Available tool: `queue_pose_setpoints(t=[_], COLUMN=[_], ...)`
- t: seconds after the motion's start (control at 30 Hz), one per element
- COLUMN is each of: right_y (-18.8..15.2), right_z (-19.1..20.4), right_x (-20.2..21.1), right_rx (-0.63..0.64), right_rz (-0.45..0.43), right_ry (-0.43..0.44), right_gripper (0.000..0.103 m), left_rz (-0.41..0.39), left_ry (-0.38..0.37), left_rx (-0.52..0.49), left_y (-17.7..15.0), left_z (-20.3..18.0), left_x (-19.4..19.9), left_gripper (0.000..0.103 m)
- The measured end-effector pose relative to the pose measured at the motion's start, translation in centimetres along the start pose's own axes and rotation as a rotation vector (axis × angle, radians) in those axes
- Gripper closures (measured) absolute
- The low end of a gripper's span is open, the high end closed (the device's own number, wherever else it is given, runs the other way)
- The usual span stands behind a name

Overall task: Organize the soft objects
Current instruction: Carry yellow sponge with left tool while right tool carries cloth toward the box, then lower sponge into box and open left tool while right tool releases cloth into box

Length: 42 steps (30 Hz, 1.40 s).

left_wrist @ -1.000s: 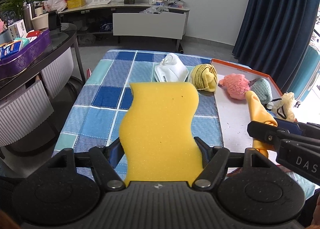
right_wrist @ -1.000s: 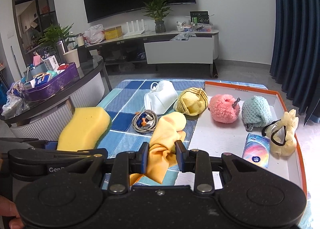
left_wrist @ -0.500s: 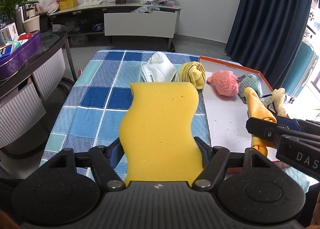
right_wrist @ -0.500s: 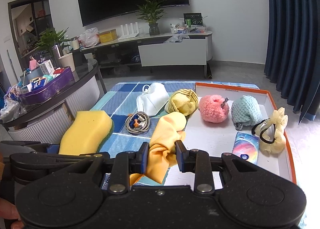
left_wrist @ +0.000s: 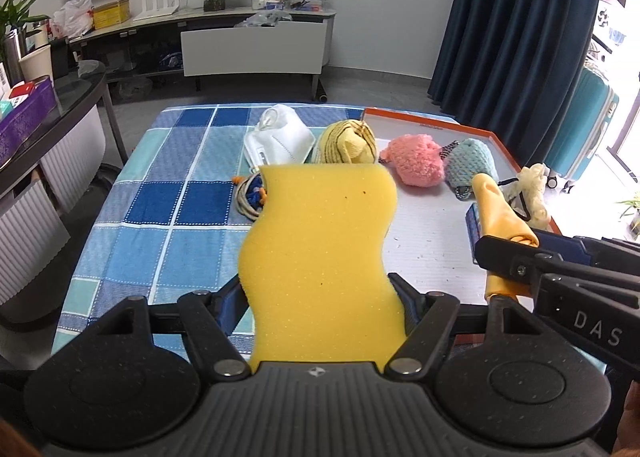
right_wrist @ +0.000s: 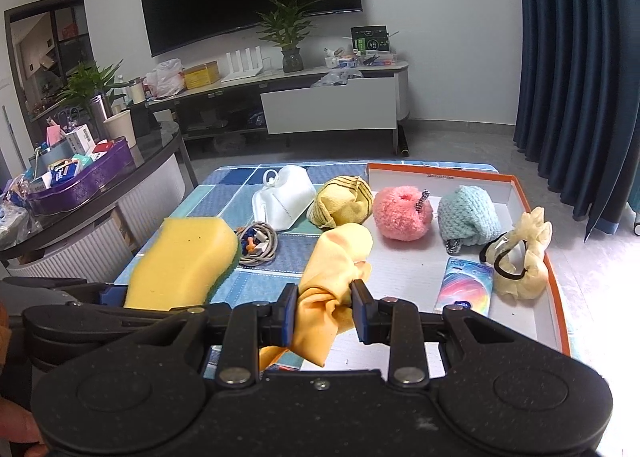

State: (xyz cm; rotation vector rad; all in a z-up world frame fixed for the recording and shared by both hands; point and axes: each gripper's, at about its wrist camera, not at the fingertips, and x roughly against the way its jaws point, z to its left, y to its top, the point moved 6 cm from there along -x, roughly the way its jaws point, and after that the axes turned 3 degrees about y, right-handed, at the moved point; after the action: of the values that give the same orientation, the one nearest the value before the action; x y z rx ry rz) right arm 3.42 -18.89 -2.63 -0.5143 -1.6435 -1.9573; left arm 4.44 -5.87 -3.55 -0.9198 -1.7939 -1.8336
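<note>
Checked table [left_wrist: 168, 217] partly sorted: pink ball [right_wrist: 402, 213] and teal ball [right_wrist: 468, 217] sit in tray [right_wrist: 540, 217], while left tool [left_wrist: 320, 293] pinches sponge [left_wrist: 320, 257] and right tool [right_wrist: 325, 307] pinches yellow cloth [right_wrist: 336, 269], unplaced.

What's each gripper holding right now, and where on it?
Left gripper: yellow sponge, pinched across its narrow waist. Right gripper: orange-yellow cloth, clamped around its bunched middle.

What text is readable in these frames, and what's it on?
"DAS": white letters on the side of the right gripper, seen from the left wrist view; the rest runs out of frame.
Too small or blurred to read: the green-and-black box on the TV console, the boxes in the purple tray, the rainbow packet in the white tray.
</note>
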Motion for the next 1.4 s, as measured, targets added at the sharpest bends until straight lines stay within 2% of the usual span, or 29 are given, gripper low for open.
queue_pose_setpoints(t=[0.47, 1.4], right_y=[-0.1, -0.7], right_z=[-2.2, -9.3], right_x=[0.7, 2.1], right_rx=[-0.038, -0.127], right_rz=[-0.011, -0.029], right_ry=[-0.031, -0.152], right_gripper=[0.067, 0.067], left_rz=[0.005, 0.032], left_ry=[-0.033, -0.118], left_rx=[-0.047, -0.12], left_y=[0.3, 0.9], left_z=[-2.5, -8.1], left_x=[-0.6, -3.0], left_gripper=[0.029, 0.029])
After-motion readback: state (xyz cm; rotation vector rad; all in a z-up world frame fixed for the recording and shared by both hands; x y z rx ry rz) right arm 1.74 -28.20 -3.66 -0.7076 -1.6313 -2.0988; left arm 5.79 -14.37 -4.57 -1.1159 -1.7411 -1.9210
